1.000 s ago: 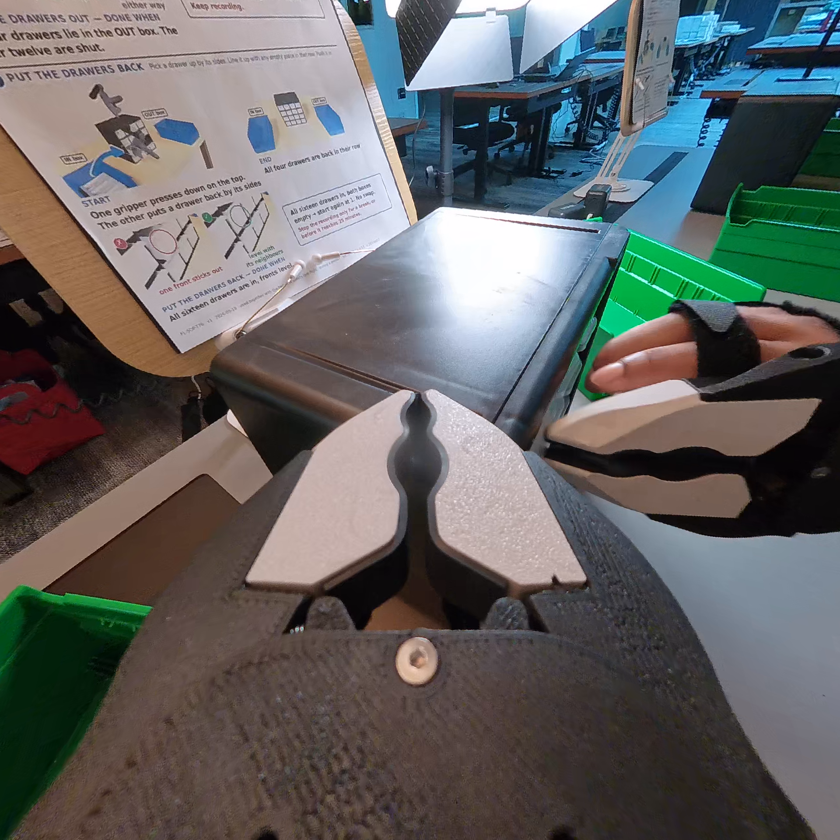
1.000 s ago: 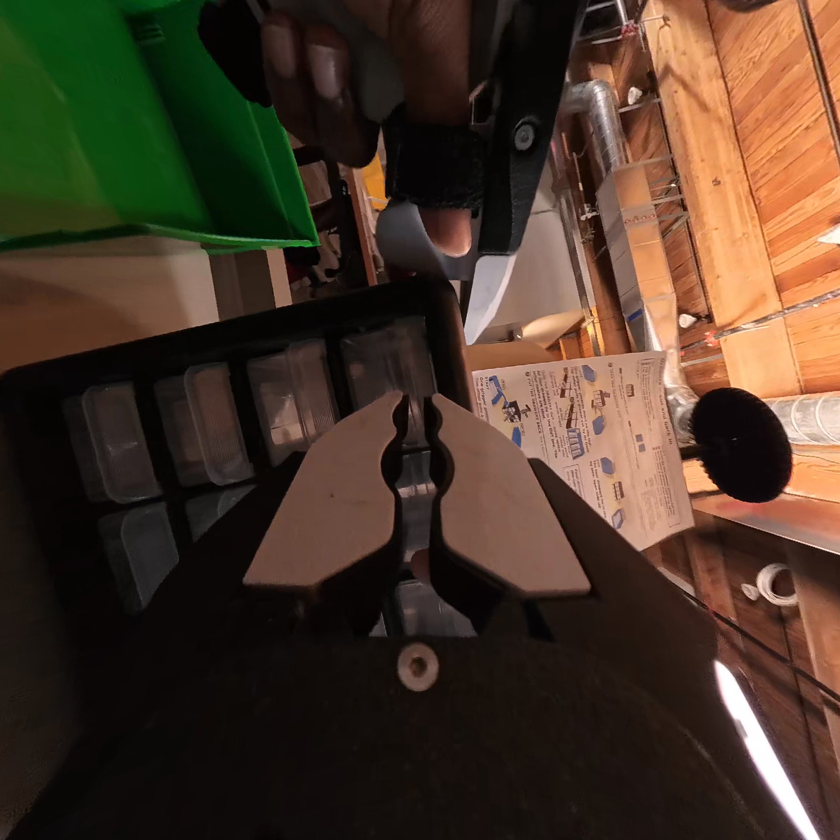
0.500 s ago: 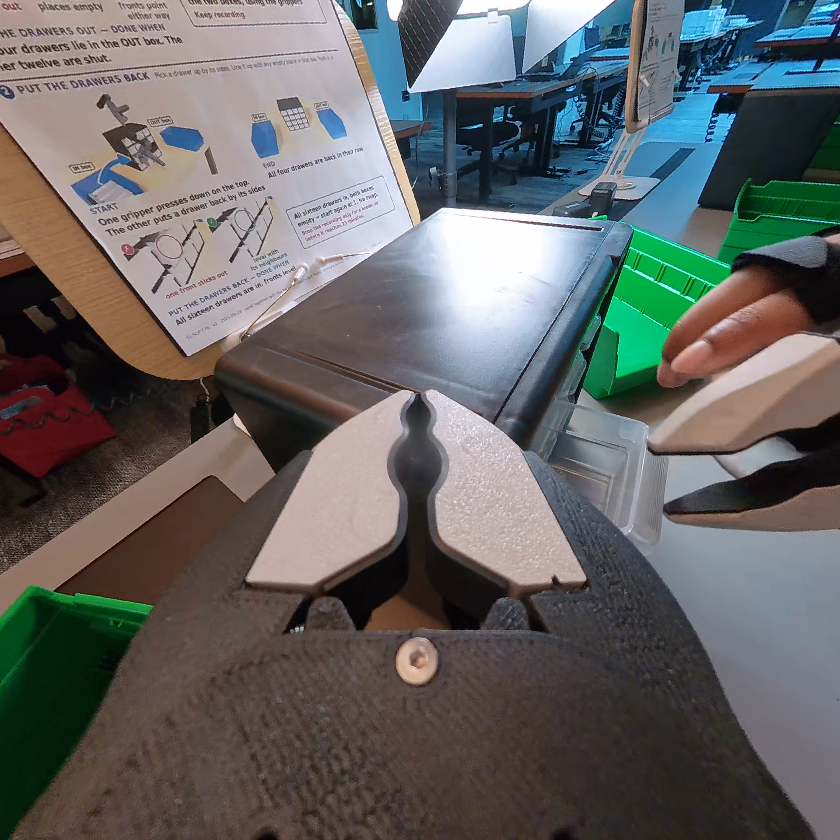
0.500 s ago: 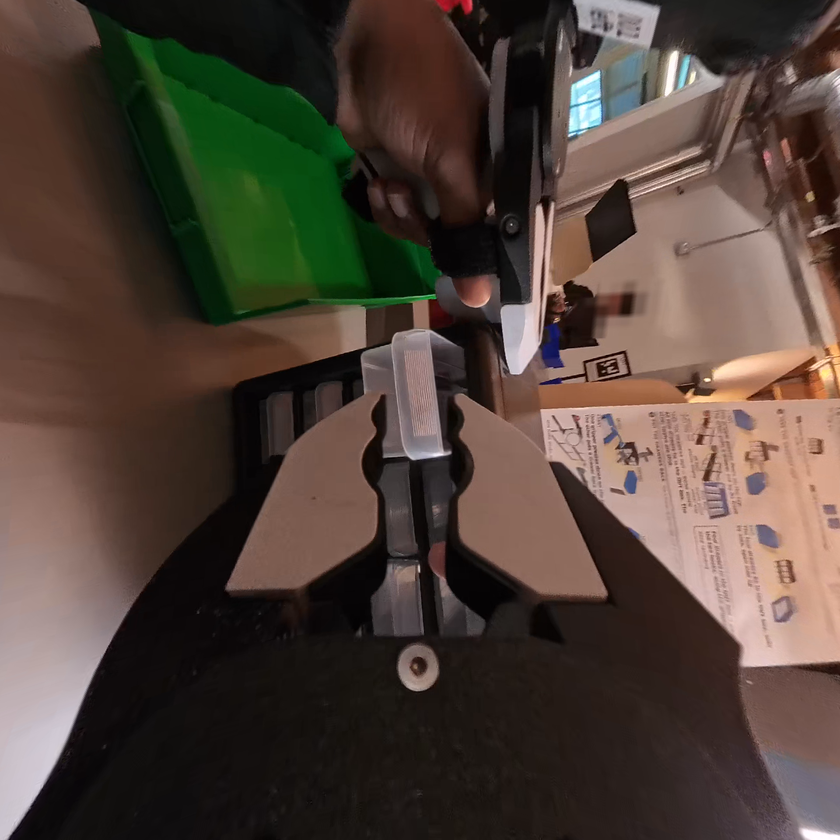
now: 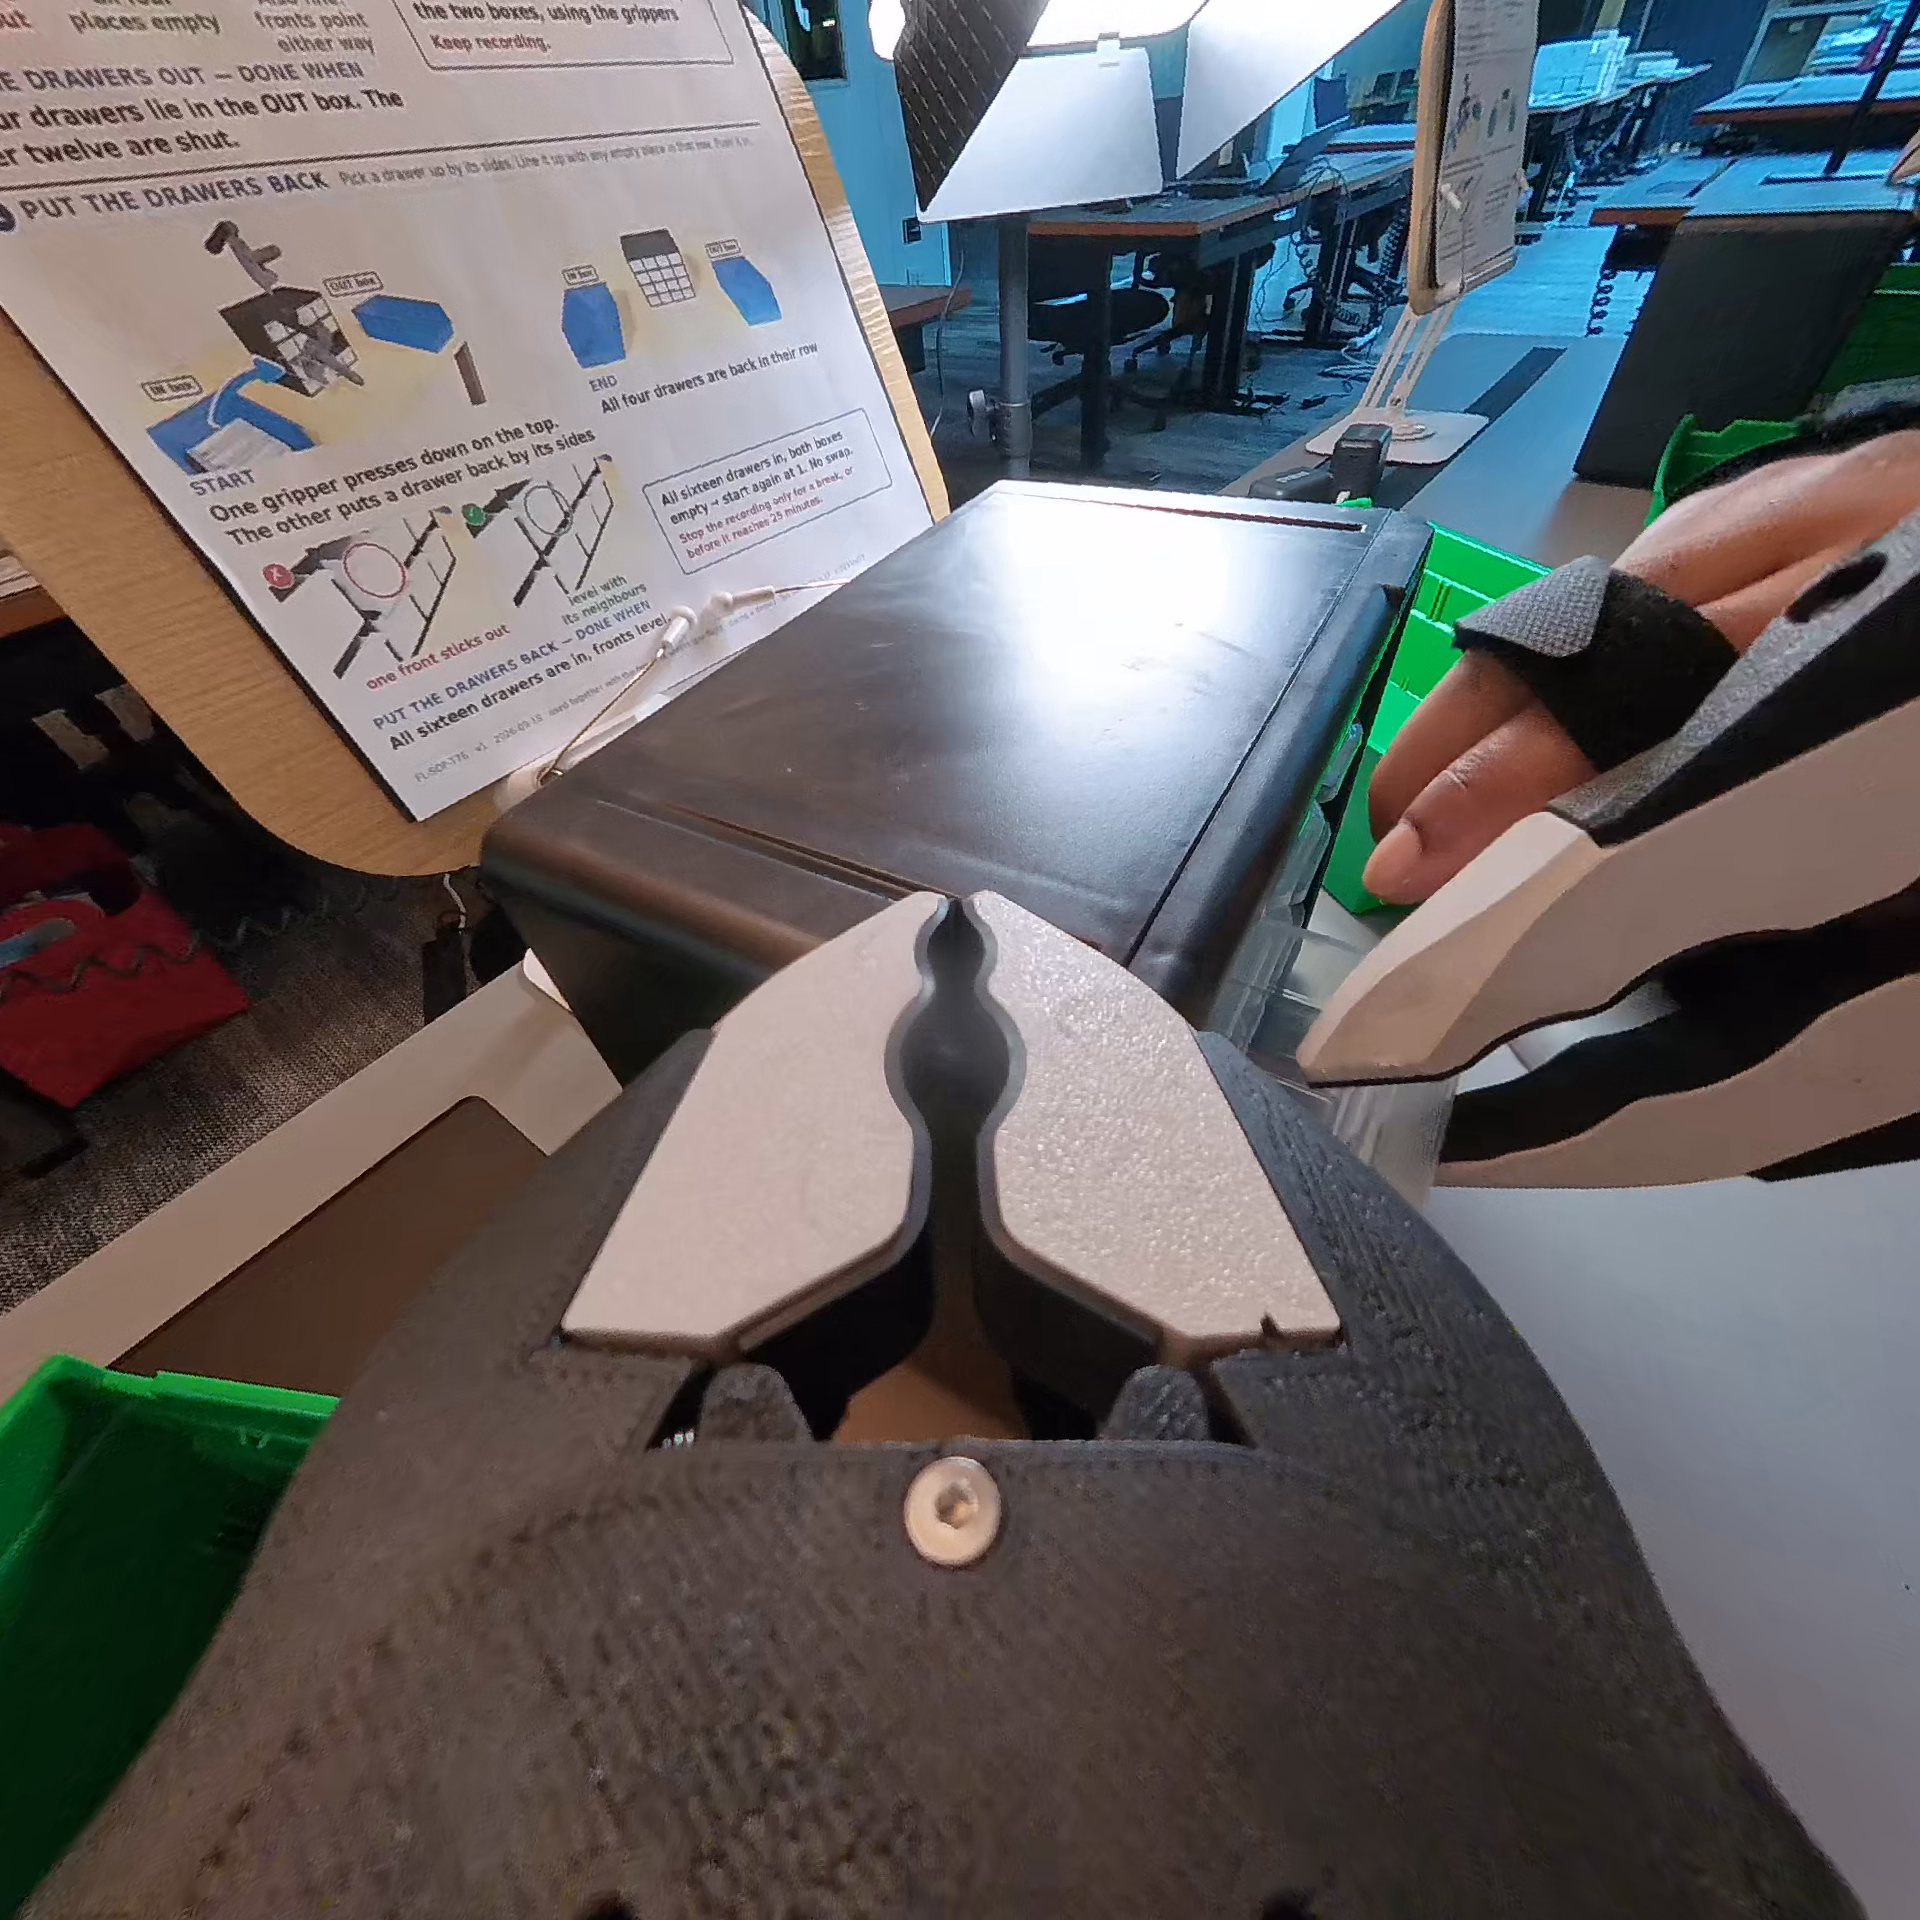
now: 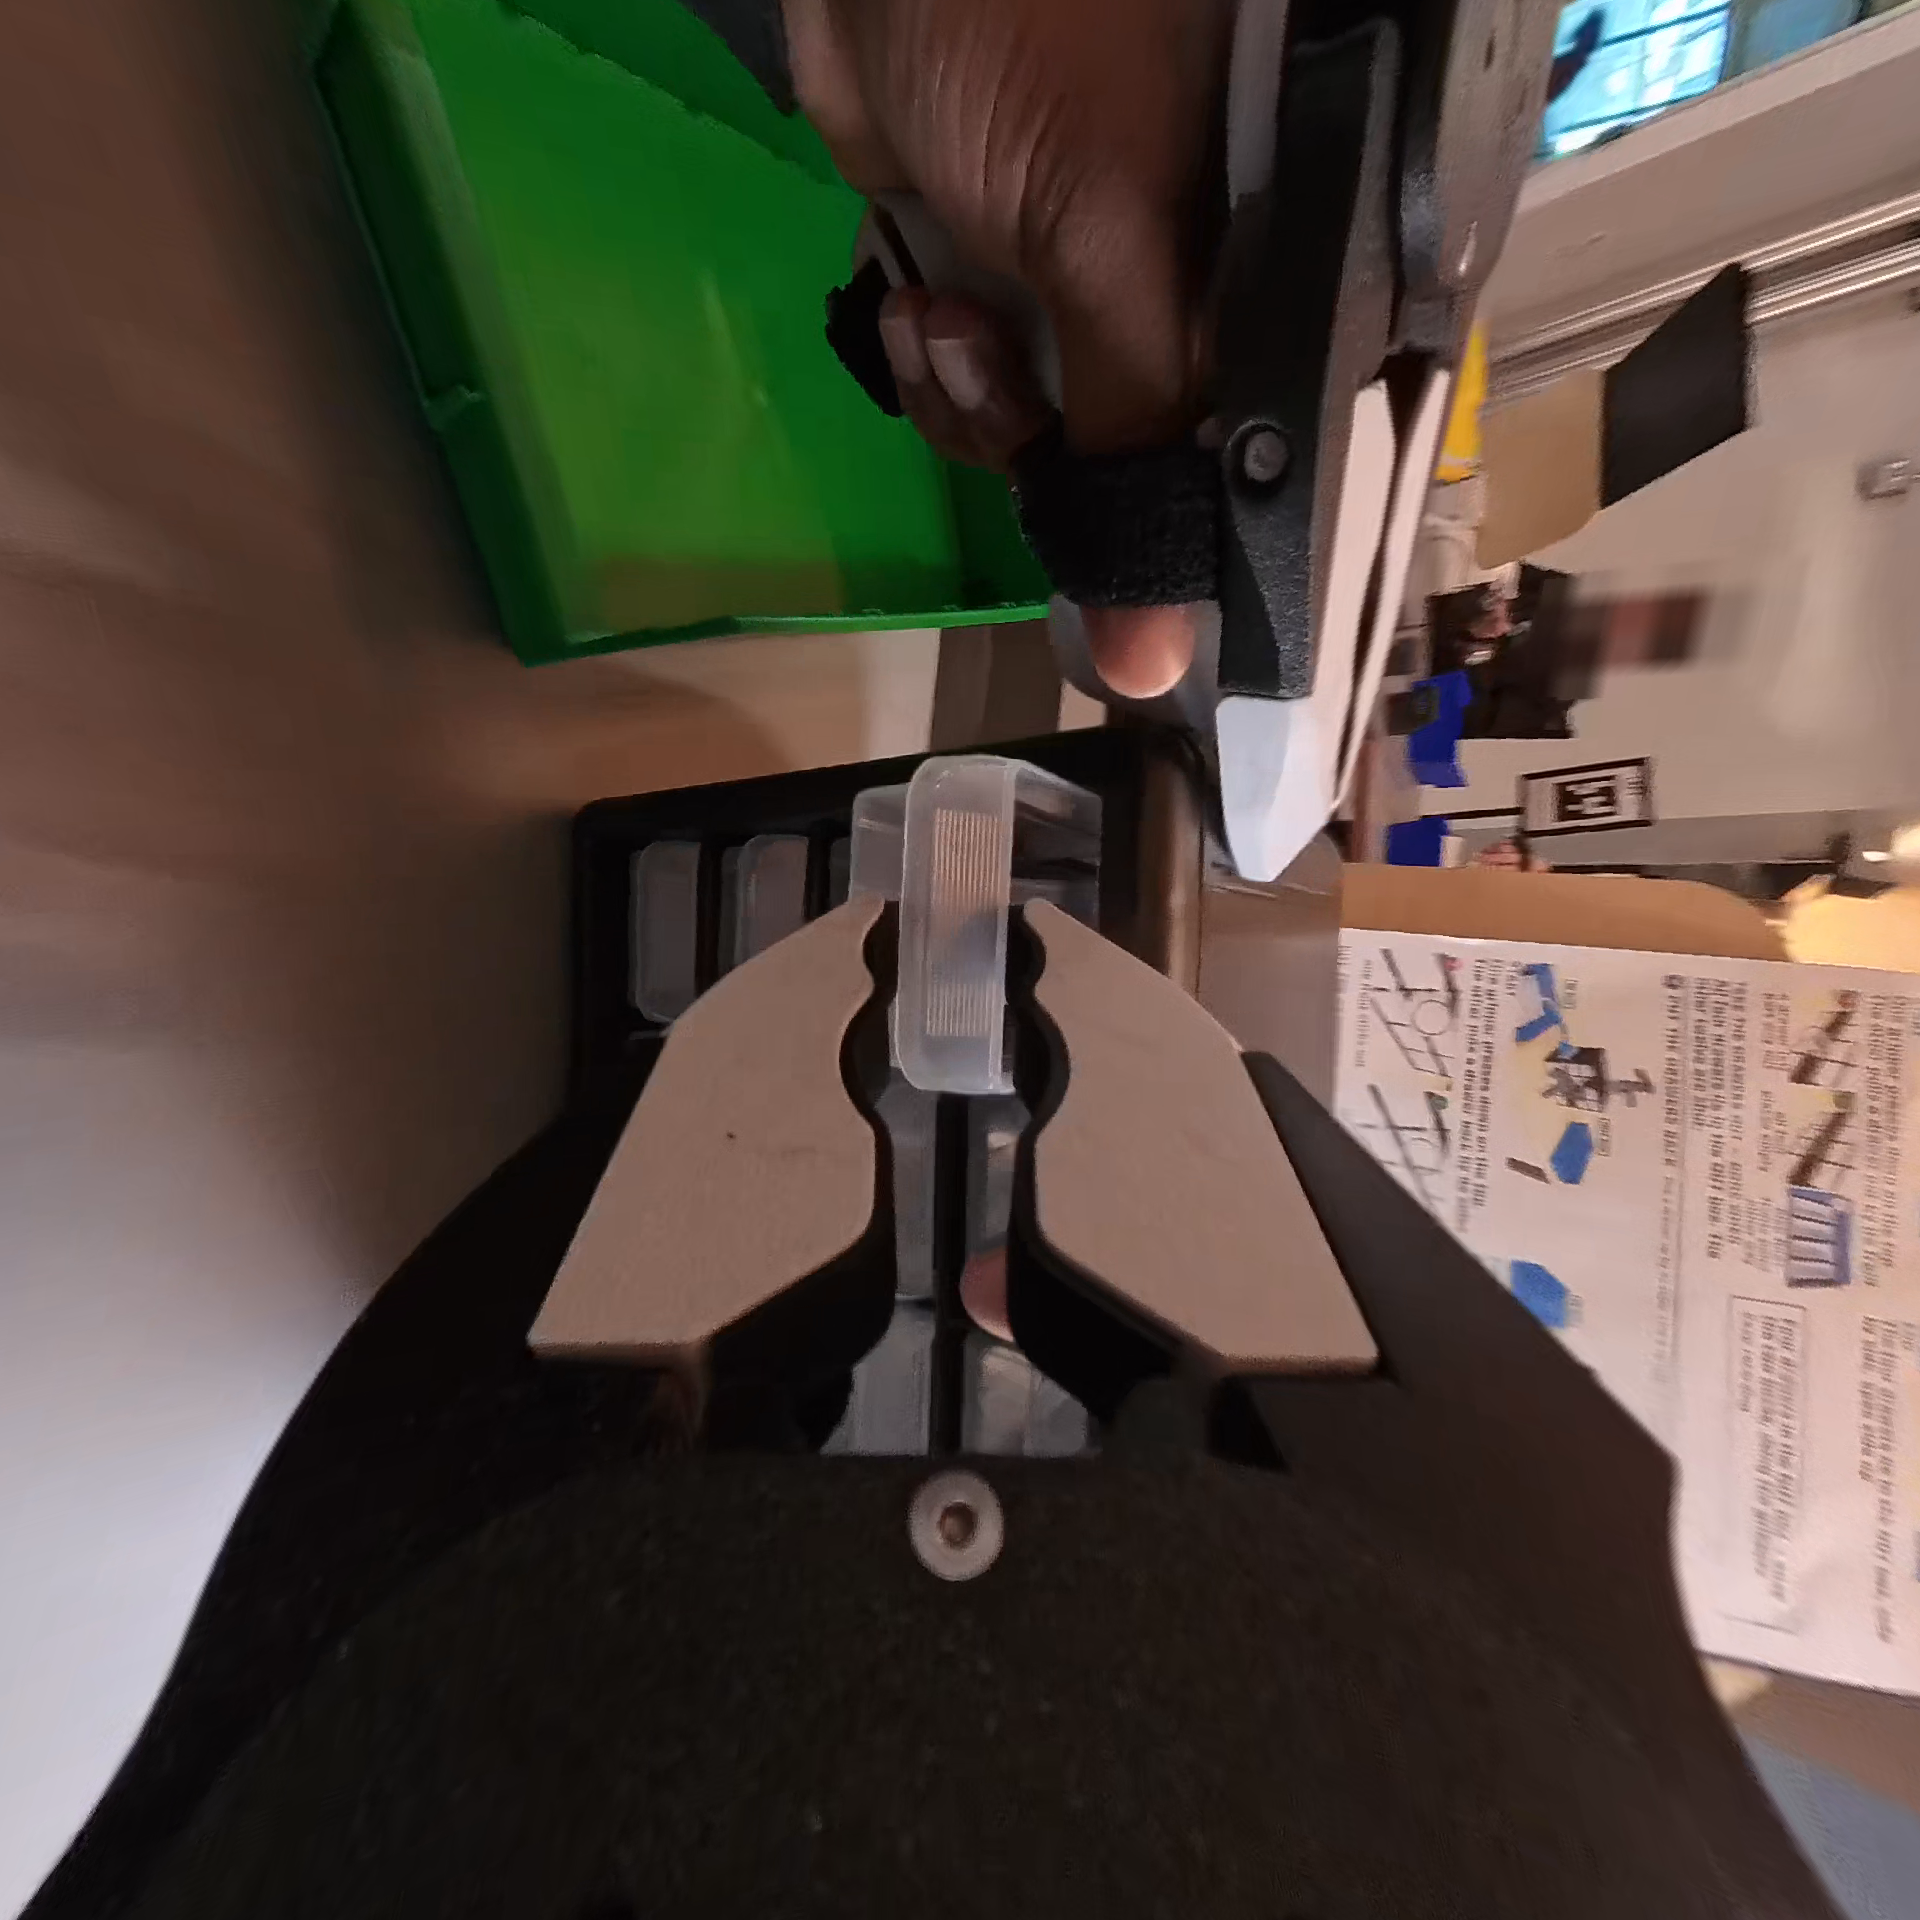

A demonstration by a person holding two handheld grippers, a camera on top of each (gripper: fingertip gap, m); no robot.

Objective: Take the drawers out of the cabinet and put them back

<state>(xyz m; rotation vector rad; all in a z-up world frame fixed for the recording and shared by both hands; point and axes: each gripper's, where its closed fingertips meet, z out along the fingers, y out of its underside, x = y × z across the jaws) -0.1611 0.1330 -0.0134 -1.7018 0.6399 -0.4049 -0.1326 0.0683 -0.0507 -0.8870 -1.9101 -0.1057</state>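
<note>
My left gripper point(image 5: 951, 925) is pressed together, holding nothing, tips against the near edge of the black cabinet point(image 5: 1018, 665), whose glossy top runs toward a green bin point(image 5: 1455, 603) on the far side. My right gripper point(image 6: 954, 914) is clamped on the ribbed handle of a clear drawer point(image 6: 956, 935) — that drawer sticks out of the cabinet's front at the row end beside the left gripper, while the neighbouring drawers point(image 6: 717, 914) sit in their slots. A second green bin point(image 6: 665, 343) lies beyond the cabinet on the table point(image 6: 156, 935) — an instruction poster point(image 5: 436, 353) stands behind.
</note>
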